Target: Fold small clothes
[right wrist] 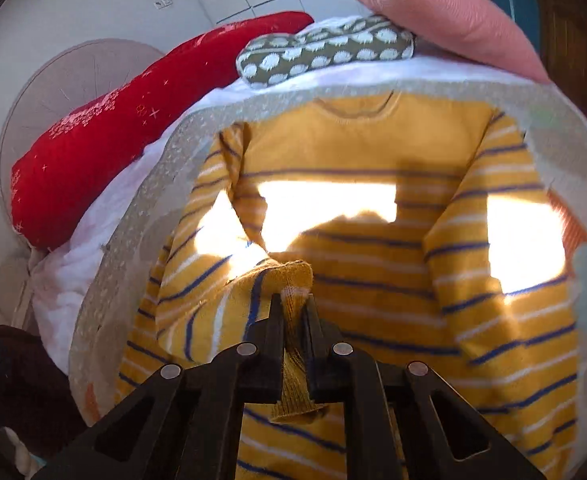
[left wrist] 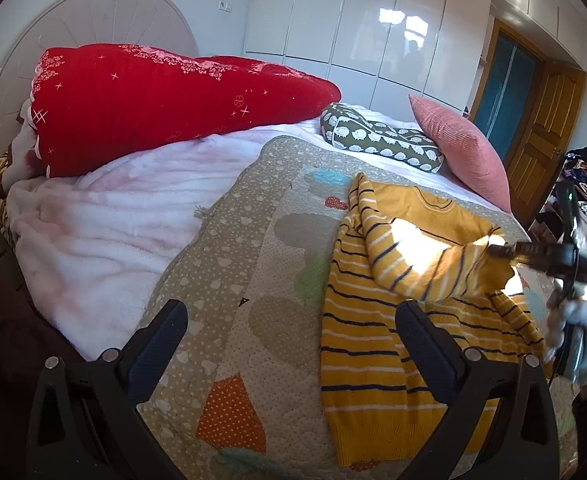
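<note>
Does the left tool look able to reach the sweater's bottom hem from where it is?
Probably yes: the left tool is open just above the striped sweater, and nothing lies between it and the hem.

Bed covered by a patchwork quilt (left wrist: 253,264), beige with white dots plus orange, green and blue patches. Fluffy white-pink blanket (left wrist: 105,232) beside the quilt, toward the headboard. Rolled red duvet (left wrist: 153,108) with pink print lies on the blanket, against the round white headboard (left wrist: 93,20). Olive pillow with white hedgehog print (left wrist: 381,140) near the far edge, touching a ribbed pink cushion (left wrist: 461,148). Glossy white wardrobe (left wrist: 373,20) behind. Wooden door (left wrist: 545,132) stands open. Cluttered shelf (left wrist: 585,192) at right.
</note>
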{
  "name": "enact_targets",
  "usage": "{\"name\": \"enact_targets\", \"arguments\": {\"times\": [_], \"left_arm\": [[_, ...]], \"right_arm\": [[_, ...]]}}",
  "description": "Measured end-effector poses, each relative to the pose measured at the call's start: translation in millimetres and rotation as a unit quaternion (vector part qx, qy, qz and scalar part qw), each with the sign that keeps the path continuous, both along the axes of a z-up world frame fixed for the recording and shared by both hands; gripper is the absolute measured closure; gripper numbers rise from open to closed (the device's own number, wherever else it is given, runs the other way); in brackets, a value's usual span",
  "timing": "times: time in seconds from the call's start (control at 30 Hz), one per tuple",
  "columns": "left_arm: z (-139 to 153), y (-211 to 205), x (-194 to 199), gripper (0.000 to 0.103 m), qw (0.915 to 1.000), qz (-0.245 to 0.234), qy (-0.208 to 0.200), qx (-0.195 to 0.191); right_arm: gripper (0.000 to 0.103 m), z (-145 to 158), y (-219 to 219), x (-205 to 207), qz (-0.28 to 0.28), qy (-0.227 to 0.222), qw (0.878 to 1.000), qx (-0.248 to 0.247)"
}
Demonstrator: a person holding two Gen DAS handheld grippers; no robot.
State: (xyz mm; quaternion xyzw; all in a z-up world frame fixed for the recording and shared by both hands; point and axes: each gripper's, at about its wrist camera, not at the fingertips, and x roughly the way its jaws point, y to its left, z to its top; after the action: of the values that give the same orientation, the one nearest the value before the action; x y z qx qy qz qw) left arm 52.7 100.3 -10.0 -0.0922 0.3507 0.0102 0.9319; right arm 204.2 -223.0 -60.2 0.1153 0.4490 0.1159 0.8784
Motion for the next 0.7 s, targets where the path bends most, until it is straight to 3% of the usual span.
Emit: {"name": "enact_targets", "arguments": {"times": [0.1,0.17,0.23,0.33,0.43,0.5,0.6,0.7], "left_arm": [[-10,-3,12,0.000,0.9999,0.001,0.011,0.004],[-20,-6,22,0.000,0.9997,0.001,0.023,0.003],[-31,-9,32,0.000,0.9992,-0.004,0.040,-0.004],[-45,-13,40,0.000,0.9980,-0.014,0.061,-0.010],[-57,-18,44,0.000,0.9970,-0.022,0.074,-0.004],[-64,-19,46,0.000,0.9961,-0.023,0.085,-0.008],[-71,-24,45,0.000,0.9948,-0.024,0.098,-0.019],[-68,-32,39,0.000,0.9945,-0.033,0.097,-0.021]], "right_arm": [[0.095,39,-33,35,-0.058,-0.041,0.996,-0.060],[0.095,46,-55,58,-0.096,-0.047,0.988,-0.110],[0.092,33,-78,83,-0.124,-0.020,0.981,-0.148],[0.085,5,-116,104,-0.149,0.047,0.976,-0.151],[0.073,4,-154,78,-0.191,0.035,0.976,-0.093],[0.073,4,-165,53,-0.190,0.032,0.978,-0.078],[0.072,-2,-159,19,-0.152,0.039,0.983,-0.092],[0.063,-15,-135,1,-0.102,0.036,0.989,-0.100]]}}
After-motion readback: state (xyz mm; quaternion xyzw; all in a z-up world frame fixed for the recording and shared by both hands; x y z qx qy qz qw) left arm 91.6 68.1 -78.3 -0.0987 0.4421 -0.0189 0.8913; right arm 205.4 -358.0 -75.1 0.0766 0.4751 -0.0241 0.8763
